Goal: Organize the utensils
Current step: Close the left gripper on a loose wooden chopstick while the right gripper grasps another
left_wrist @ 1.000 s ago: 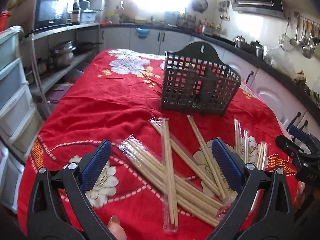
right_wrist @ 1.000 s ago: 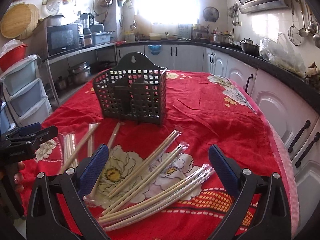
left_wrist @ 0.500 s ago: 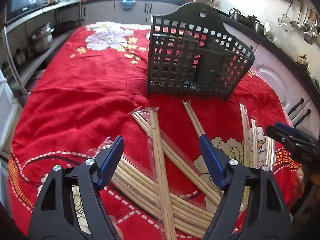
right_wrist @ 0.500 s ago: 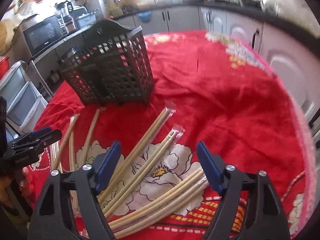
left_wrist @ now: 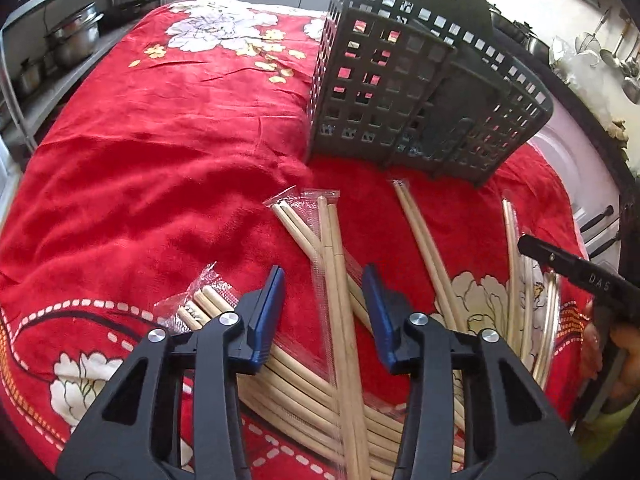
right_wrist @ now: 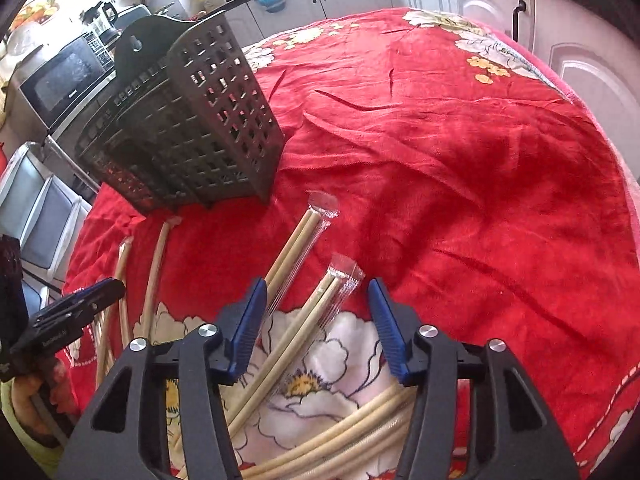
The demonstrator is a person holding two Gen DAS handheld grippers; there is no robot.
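Fingers: both closing, not yet pressing; left gripper [left_wrist: 323, 312] straddles a wrapped pair of pale wooden chopsticks [left_wrist: 335, 280], right gripper [right_wrist: 316, 322] another pair [right_wrist: 308, 320].
Cloth: red flowered tablecloth [left_wrist: 160, 140] lies beneath.
Holder: dark perforated plastic basket [left_wrist: 404, 96] stands behind the chopsticks.
Advice: each pair is best centred before clamping.

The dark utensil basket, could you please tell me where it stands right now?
The dark utensil basket stands upright on the red tablecloth, just beyond the wrapped chopsticks: upper right in the left wrist view, upper left in the right.

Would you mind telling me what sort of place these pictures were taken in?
Most likely a home kitchen: a microwave on the counter, cooking pots on a shelf, and ladles and strainers hanging on the wall.
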